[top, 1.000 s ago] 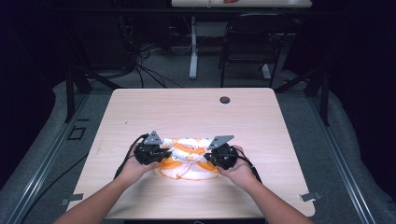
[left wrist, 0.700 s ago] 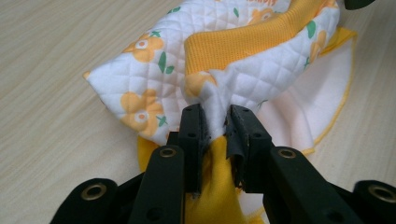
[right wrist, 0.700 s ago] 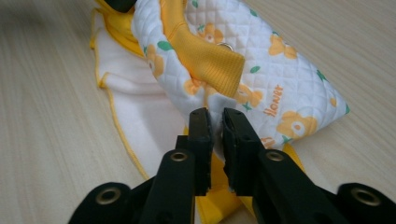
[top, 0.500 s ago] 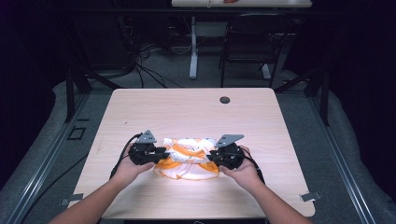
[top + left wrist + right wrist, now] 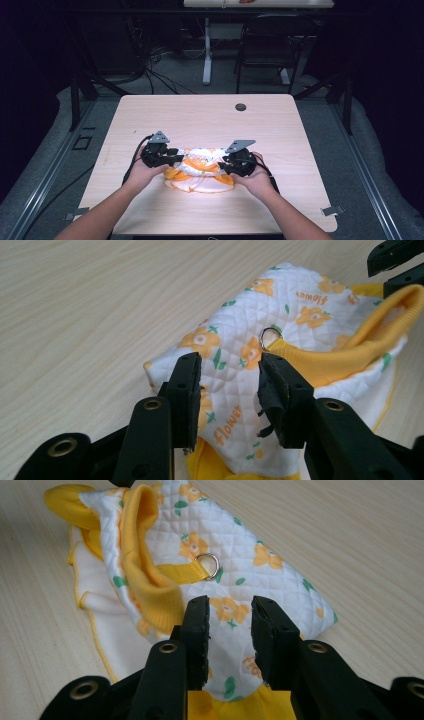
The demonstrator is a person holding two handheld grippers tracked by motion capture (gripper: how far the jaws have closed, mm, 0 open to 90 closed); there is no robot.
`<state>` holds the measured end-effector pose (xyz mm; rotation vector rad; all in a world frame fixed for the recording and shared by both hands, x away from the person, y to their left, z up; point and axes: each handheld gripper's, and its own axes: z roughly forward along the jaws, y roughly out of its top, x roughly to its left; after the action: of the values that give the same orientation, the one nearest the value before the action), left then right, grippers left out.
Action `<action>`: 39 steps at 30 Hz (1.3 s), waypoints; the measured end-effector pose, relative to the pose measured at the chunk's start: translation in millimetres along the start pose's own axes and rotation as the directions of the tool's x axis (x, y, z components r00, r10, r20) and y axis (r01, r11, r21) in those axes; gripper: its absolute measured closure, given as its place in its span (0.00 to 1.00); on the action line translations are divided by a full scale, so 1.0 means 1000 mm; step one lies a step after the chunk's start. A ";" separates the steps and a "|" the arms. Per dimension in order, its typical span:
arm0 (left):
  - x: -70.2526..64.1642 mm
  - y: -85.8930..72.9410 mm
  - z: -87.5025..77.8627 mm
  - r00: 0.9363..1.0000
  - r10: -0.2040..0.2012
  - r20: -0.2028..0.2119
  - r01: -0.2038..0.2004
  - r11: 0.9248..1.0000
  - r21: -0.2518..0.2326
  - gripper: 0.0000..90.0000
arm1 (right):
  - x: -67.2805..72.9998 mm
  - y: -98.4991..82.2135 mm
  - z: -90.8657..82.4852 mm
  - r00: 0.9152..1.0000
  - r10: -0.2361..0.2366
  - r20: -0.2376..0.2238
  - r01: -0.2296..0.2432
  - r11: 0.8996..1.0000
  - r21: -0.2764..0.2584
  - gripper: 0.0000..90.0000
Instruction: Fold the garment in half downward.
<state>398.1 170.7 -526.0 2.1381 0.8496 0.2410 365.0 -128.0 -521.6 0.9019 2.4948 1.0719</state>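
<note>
- flowered garment (image 5: 200,169) lies folded toward the table's (image 5: 150,115) near edge, between both grippers.
- left gripper (image 5: 227,385) and right gripper (image 5: 230,625): jaws just opening, gripping nothing.
- risk: a pad snags the quilting, undoing the fold.

From the high view I could not tell how the jaws of the left gripper (image 5: 172,159) or the right gripper (image 5: 227,164) stood; both were too small and dark against my hands. The quilted white garment with orange flowers and yellow trim (image 5: 201,170) was partly hidden beneath them. In both gripper views its lower yellow edge ran off the bottom. The small dark round object (image 5: 240,107) on the table stayed unidentifiable.
</note>
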 end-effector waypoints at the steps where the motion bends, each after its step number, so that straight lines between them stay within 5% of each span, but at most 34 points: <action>1: 0.000 -0.001 0.000 1.000 0.003 0.002 -0.003 1.000 0.004 0.67 | 0.000 0.000 0.000 1.000 -0.009 -0.004 0.009 1.000 0.003 0.75; 16: -0.023 -0.023 0.008 0.994 0.097 0.058 -0.101 0.993 0.068 0.60 | 0.022 -0.018 0.005 0.998 -0.045 -0.051 0.048 0.998 0.050 0.74; 39: -0.026 -0.048 0.009 0.988 0.129 0.085 -0.133 0.990 0.047 0.53 | 0.027 -0.041 0.017 0.997 -0.018 -0.079 0.025 0.996 0.087 0.70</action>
<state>358.8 169.9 -565.5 2.2401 0.6761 0.1993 334.7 -123.0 -563.8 0.8704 2.6275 1.0164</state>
